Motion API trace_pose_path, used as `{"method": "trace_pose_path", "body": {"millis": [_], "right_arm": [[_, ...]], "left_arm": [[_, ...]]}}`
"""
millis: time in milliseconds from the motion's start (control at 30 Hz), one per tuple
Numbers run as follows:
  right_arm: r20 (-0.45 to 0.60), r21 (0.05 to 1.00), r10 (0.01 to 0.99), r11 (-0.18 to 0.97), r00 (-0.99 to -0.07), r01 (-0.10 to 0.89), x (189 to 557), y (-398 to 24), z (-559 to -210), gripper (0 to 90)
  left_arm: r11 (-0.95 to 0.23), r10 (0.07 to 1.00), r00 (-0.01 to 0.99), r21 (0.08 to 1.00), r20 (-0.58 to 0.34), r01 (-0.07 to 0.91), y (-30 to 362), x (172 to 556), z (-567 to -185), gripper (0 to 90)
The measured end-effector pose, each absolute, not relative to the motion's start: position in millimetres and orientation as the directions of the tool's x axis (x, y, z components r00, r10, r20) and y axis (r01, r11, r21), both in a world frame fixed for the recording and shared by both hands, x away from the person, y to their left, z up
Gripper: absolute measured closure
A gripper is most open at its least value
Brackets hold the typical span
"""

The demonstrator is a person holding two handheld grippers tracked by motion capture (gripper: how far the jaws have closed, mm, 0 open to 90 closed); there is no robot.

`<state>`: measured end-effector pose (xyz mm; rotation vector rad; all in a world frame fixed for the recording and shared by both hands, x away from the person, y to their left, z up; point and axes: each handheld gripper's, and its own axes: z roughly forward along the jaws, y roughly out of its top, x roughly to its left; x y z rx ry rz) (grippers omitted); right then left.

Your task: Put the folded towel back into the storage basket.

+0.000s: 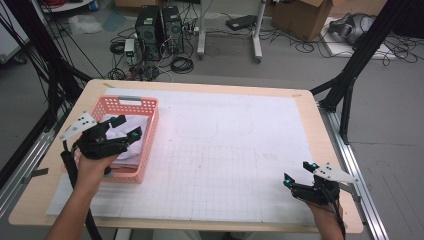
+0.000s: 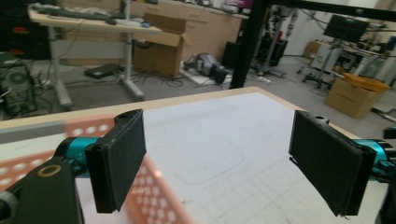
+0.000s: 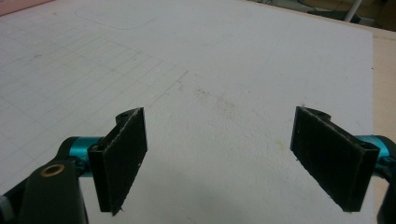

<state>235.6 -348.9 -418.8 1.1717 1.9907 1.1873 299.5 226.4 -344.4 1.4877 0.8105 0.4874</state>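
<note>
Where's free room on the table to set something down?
Most of the white grid mat is bare: the whole stretch between the pink basket and the right hand-held gripper, up to the far edge. Crowded only at the left, where the left hand-held gripper hovers open over the basket with folded white cloth inside.

Both tools (image 1: 127, 127) black — teal joints, flat pads, grey plates, seemingly bare forearms.
</note>
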Motion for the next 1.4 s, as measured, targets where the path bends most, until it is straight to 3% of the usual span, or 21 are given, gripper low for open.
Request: {"method": "trace_pose_path", "body": {"millis": [667,1400], "right_arm": [[-0.001,0.892,0.875,0.22,-0.484,0.396,238,-349,-421,17.3],[-0.019,0.896,0.882,0.224,-0.471,0.383,232,-348,-420,17.3]], "left_arm": [[-0.053,0.589,0.801,0.984,-0.106,0.169,128,280,-374,21.0],[-0.119,0.561,0.824,0.977,-0.081,0.177,104,259,-416,21.9]]}}
